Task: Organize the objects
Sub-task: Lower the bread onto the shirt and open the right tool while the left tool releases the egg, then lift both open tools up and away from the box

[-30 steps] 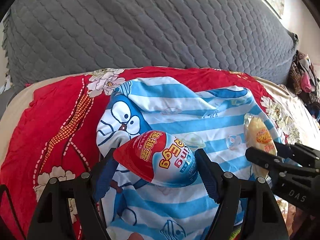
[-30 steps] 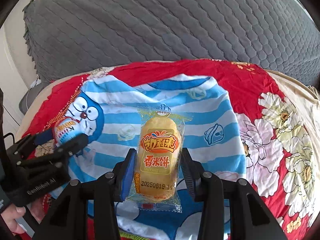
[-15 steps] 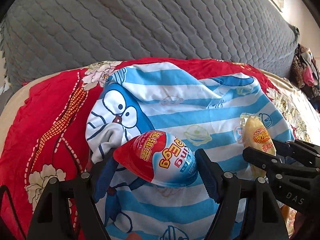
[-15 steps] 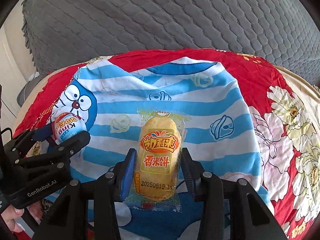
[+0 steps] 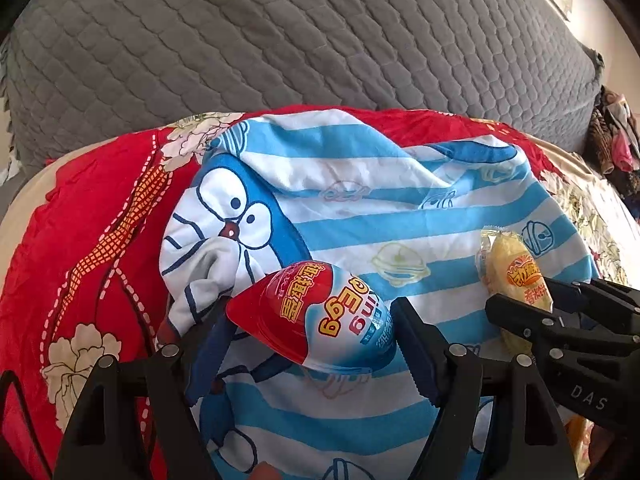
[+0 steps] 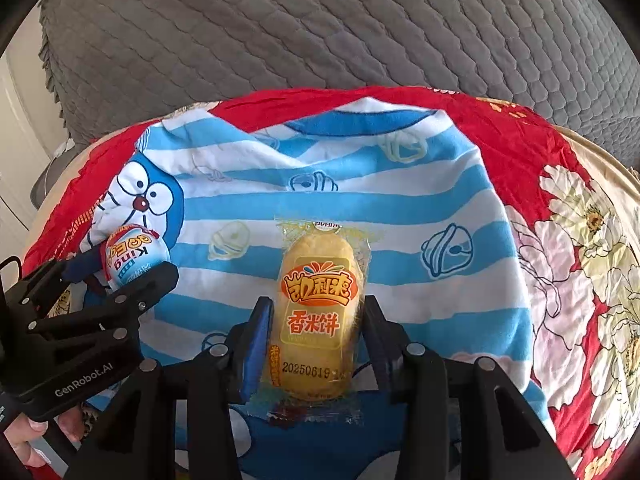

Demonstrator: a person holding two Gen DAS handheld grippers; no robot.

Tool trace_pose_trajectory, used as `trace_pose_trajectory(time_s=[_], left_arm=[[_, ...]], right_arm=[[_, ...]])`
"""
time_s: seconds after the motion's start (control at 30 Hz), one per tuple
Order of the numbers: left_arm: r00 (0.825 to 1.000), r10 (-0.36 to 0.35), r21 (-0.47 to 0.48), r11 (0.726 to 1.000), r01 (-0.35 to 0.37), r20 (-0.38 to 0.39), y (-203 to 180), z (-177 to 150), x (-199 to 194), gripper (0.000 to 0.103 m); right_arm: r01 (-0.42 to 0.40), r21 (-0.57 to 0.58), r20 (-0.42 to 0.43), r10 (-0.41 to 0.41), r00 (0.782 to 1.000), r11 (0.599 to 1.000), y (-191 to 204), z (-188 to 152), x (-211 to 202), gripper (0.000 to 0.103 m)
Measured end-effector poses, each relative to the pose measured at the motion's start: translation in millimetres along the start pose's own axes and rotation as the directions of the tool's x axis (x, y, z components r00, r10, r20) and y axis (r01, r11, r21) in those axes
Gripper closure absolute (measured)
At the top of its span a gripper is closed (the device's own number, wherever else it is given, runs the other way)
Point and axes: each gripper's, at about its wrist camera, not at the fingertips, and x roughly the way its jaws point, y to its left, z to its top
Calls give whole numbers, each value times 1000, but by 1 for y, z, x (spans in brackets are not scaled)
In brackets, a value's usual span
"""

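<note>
Left gripper [image 5: 310, 344] at lower centre clamps a red-and-blue egg toy [image 5: 316, 320]; right gripper [image 6: 316, 332] clamps a yellow rice cracker packet [image 6: 318, 312] over the striped cloth [image 6: 360, 200].

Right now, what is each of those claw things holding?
Left gripper: shut on the egg.
Right gripper: shut on the rice cake.

A yellow rice cake packet [image 6: 316, 312] is squeezed between the two fingers of the right gripper [image 6: 314, 336]. It is held over a blue and white striped cloth [image 6: 360, 208] spread on a red flowery sheet [image 6: 560, 216]. At the left, a toy egg [image 6: 134, 254] is held by the left gripper [image 6: 116, 276]. A grey quilt [image 6: 320, 32] is seen behind.
</note>
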Motion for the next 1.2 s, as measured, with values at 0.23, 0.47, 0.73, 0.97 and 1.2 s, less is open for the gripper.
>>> trace_pose_trajectory(time_s=[0.23, 0.47, 0.73, 0.97, 1.2], left_arm=[[1000, -12, -9, 1000, 12, -11, 0, 2, -2, 20], [1000, -20, -14, 1000, 20, -17, 4, 0, -8, 18], [1000, -20, -12, 1000, 20, -9, 5, -1, -15, 16], [1000, -23, -28, 999, 23, -7, 9, -1, -17, 15], [1000, -18, -38, 999, 19, 9, 11, -3, -27, 15]], right_arm=[[14, -18, 1, -14, 1000, 1000, 4, -1, -2, 50], [25, -3, 11, -25, 1000, 1000, 5, 1, -10, 38], [26, 15, 12, -26, 1000, 1000, -2, -1, -17, 37], [31, 16, 17, -31, 999, 999, -4, -4, -20, 36], [20, 19, 30, -20, 999, 1000, -2, -8, -29, 30]])
